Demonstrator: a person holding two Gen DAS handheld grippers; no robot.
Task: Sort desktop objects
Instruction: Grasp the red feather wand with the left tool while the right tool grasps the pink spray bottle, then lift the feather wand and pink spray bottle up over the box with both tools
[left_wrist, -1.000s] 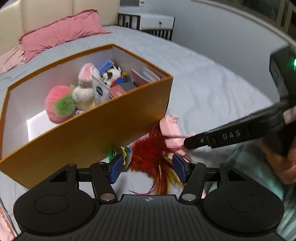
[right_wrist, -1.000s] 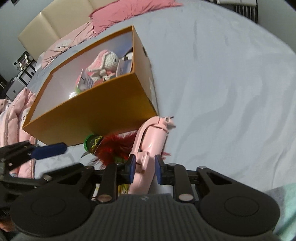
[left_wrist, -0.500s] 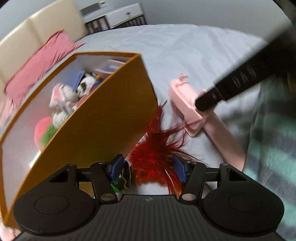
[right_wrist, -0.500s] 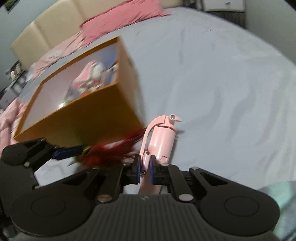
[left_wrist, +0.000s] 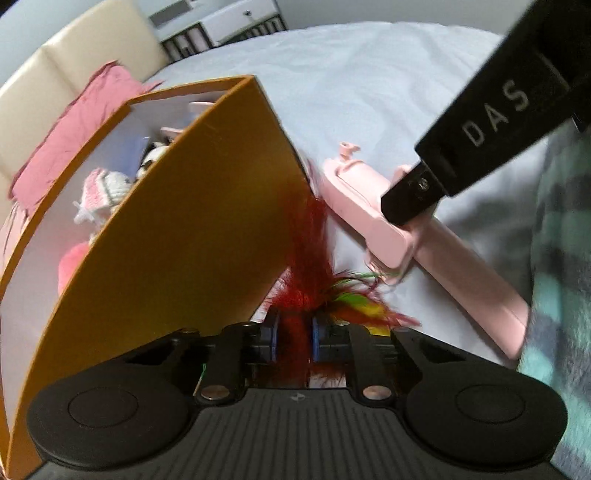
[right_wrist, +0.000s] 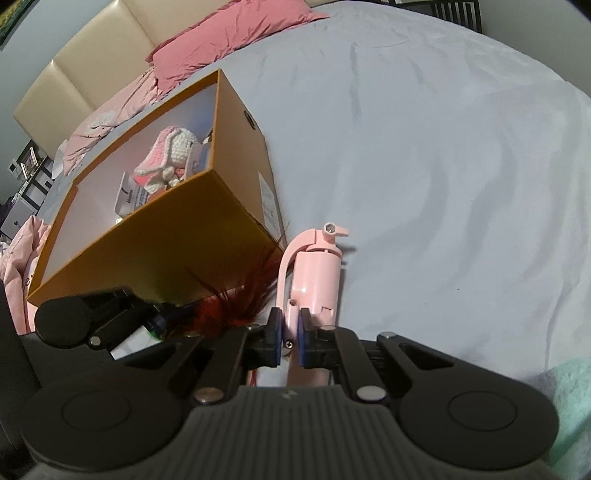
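Observation:
An orange box (left_wrist: 177, 236) (right_wrist: 155, 236) with white inside stands on the bed and holds a crocheted pink-white toy (right_wrist: 166, 155), cards and other small items. My left gripper (left_wrist: 293, 338) is shut on a red feather toy (left_wrist: 310, 240) right beside the box's near corner. My right gripper (right_wrist: 290, 334) is shut on a pink selfie-stick-like gadget (right_wrist: 314, 273) (left_wrist: 369, 206), held just right of the box. The left gripper also shows in the right wrist view (right_wrist: 155, 321) with the feathers (right_wrist: 236, 299).
The grey-white bedsheet (right_wrist: 424, 147) spreads to the right. Pink pillows (right_wrist: 229, 33) and a beige headboard (right_wrist: 88, 62) lie behind the box. A white cabinet (left_wrist: 229, 22) stands at the far wall. A teal cloth (right_wrist: 569, 391) is at the lower right.
My left gripper has closed on the red feather toy. My right gripper has closed tighter on the pink gadget and lifted it off the bed beside the box.

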